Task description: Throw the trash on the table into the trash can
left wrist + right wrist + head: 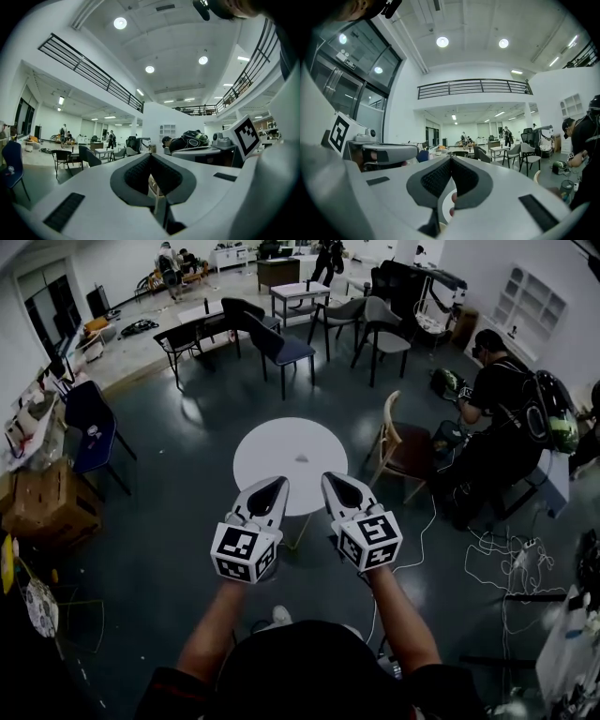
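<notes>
As I hold both arms out level in front of me, my left hand-held gripper [277, 486] and right hand-held gripper [336, 480] sit side by side, near each other but apart, tips pointing at the round white surface [272, 442]. Both are closed w/ nothing in them. In the left gripper view the dark pads [139, 173] meet at the tip, and the right gripper view shows the same. Only background shows thru the gap lower down. The trash [302, 457] is a small dark speck on the surface, a bit right of ctr, too small to tell what it is. In the head view the gripper tips overlap the surface's near edge.

Around it: a wooden chair [398, 448] stands just right of the surface, its curved back nearest the surface. Further right a person in black [497, 413] bends over gear. White cables [502, 554] lie looped on the dark floor there, one strand running toward my right arm. Left side: a blue chair [89, 427] and a cardboard box [47, 502], both well apart from the surface. Beyond the surface stand a cluster of dark chairs [277, 343] and small tables [300, 292], w/ more people at the far end of the room.
</notes>
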A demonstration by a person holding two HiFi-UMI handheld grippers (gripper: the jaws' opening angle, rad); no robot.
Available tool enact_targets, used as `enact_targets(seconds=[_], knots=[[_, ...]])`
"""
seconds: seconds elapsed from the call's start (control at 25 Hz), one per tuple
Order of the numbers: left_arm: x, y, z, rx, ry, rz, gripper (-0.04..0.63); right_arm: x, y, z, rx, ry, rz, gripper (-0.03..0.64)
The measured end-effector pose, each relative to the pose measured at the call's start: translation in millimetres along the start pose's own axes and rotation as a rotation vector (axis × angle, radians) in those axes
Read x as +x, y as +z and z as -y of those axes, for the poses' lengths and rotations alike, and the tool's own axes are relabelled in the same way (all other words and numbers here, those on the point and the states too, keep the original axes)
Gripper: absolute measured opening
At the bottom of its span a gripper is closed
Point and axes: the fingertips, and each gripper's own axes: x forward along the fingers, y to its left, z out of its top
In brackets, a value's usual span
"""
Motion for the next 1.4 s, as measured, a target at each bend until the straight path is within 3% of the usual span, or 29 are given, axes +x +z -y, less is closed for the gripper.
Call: enact_targets(seconds=[0.72,1.4], knots=[[12,-37,-86,-0.075,-0.024,-0.032,0.014,82,-25,-15,-0.052,-0.017,-0.072,0.018],[151,-63,-115,-0.092,-0.011,-0.073,0.014,155,-39,114,-0.039,-0.023,-0.104,0.018]])
